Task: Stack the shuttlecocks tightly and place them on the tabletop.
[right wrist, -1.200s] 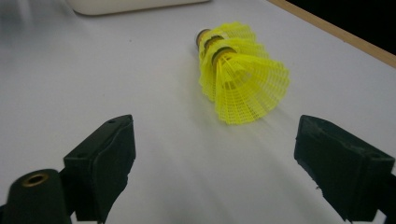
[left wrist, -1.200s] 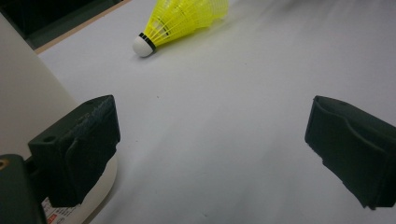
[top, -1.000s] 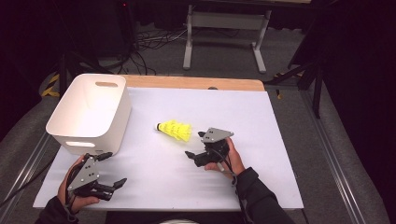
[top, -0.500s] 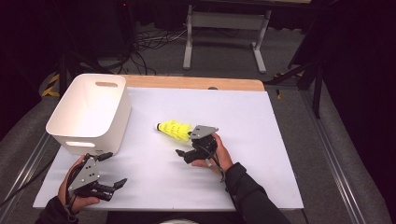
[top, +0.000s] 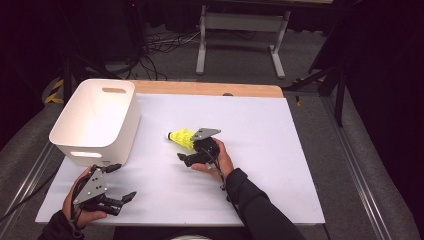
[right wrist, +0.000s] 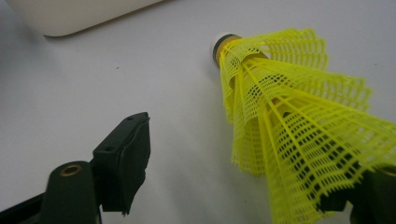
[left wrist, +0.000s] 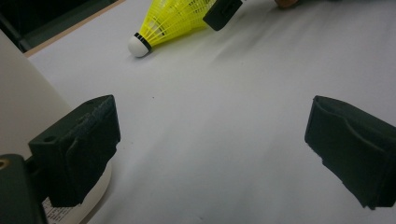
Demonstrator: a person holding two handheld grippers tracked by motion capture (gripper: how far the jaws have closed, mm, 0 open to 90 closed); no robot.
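A yellow mesh shuttlecock with a white cork tip lies on its side on the white table sheet, its tip pointing left toward the bin. My right gripper is at its skirt. In the right gripper view the shuttlecock's skirt lies between the jaws of the right gripper, against the right one and apart from the left one. These jaws have just been closing, still open. My left gripper rests open near the front left edge, nothing between the jaws of this left gripper. It looks toward the shuttlecock.
A white plastic bin with handle slots stands at the left, just behind my left hand; its wall is close beside my left jaw. The bin is also beyond the shuttlecock. A wooden strip borders the far edge.
My right gripper has moved left toward the shuttlecock, and its jaws now straddle the skirt. The left gripper and the shuttlecock have stayed put.
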